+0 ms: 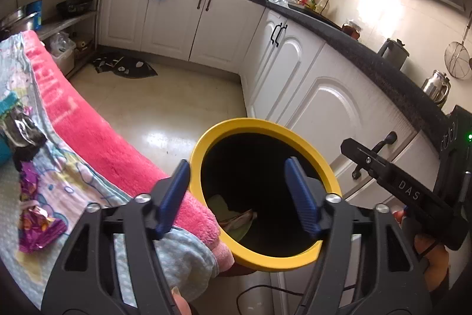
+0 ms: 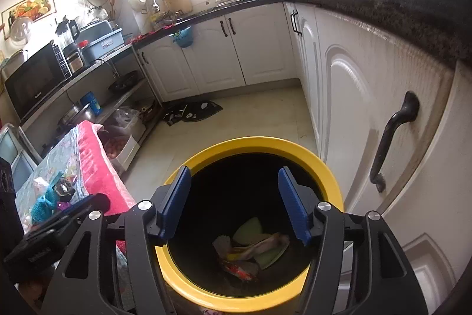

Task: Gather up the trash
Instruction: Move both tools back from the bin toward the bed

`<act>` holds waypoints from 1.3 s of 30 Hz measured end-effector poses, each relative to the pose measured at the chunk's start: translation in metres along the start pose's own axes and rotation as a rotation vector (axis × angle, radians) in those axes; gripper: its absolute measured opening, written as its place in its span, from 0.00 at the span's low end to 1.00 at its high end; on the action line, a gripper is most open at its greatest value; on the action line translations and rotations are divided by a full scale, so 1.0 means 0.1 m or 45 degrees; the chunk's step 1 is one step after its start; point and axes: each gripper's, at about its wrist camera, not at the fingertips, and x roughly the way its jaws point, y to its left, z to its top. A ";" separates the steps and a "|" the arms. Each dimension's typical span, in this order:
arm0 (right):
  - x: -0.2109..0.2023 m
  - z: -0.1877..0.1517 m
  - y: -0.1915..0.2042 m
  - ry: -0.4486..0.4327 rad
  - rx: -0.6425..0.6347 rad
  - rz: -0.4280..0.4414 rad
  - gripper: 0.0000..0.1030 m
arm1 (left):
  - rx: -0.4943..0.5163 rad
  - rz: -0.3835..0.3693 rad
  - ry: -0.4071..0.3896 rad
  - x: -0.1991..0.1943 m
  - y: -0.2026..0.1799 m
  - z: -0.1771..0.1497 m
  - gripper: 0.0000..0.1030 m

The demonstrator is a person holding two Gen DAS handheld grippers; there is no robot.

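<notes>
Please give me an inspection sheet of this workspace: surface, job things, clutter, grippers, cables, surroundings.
Surface: table under patterned cloth, pink towel along its edge.
Job's things: yellow-rimmed bin beside the table, wrappers and scraps inside; purple wrappers on the cloth.
Clutter: teal knitted item on the table.
Grippers: left gripper and right gripper open, empty, over the bin.
Cables: black cable below the bin.
Surroundings: white cabinets, dark countertop, floor mat.
</notes>
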 end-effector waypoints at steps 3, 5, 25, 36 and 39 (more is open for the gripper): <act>-0.06 0.01 0.02 -0.008 -0.015 -0.026 0.64 | 0.005 0.005 -0.007 -0.06 0.00 0.04 0.71; -0.10 0.02 0.04 -0.015 -0.023 -0.033 0.66 | 0.013 0.010 -0.012 -0.10 -0.01 0.08 0.77; -0.61 0.20 0.66 -0.126 -0.129 0.056 0.81 | 0.032 0.211 -0.123 -0.97 0.28 0.37 0.90; -0.73 0.23 1.36 -0.141 -0.267 0.204 0.83 | -0.047 0.348 -0.188 -1.51 0.73 0.42 0.90; -0.73 0.22 1.56 -0.137 -0.303 0.246 0.84 | -0.068 0.378 -0.209 -1.66 0.84 0.42 0.90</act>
